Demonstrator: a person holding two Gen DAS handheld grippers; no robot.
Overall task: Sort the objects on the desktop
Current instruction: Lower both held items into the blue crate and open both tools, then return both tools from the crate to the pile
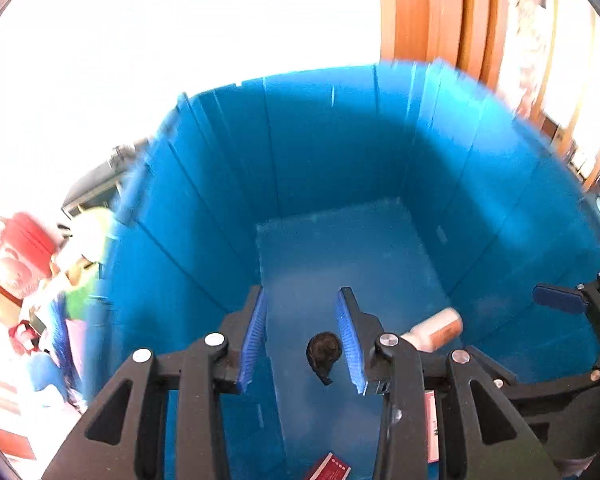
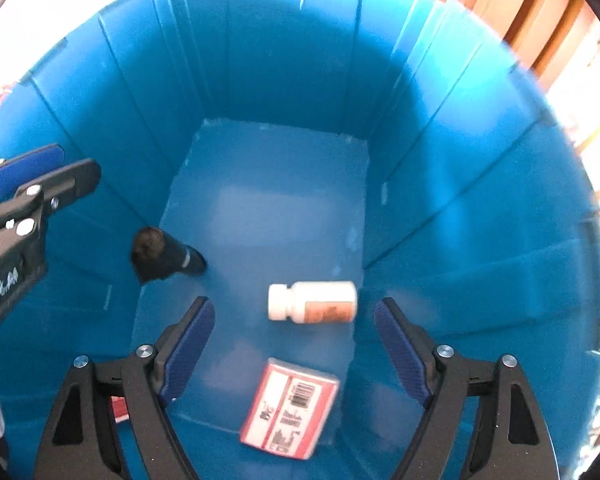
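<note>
Both grippers hang inside a deep blue bin (image 1: pixel 320 140) (image 2: pixel 280 60). On its floor lies a white bottle with an orange label (image 2: pixel 312 302) (image 1: pixel 436 330), on its side. A red-and-white box (image 2: pixel 290 410) lies nearer the camera. A small dark object with a fuzzy top (image 2: pixel 164 256) (image 1: pixel 324 354) stands at the floor's left edge. My right gripper (image 2: pixel 294 304) is open wide above the bottle and touches nothing. My left gripper (image 1: pixel 302 296) (image 2: pixel 60 168) has a narrow gap between its pads, with nothing in it; the dark object sits far below.
A small red box (image 1: pixel 330 468) (image 2: pixel 118 408) lies at the bin's near end. Left of the bin is clutter, including a red-lidded cup (image 1: pixel 20 252) and a dark device (image 1: pixel 96 188). An orange wooden frame (image 1: pixel 440 12) stands behind the bin at right.
</note>
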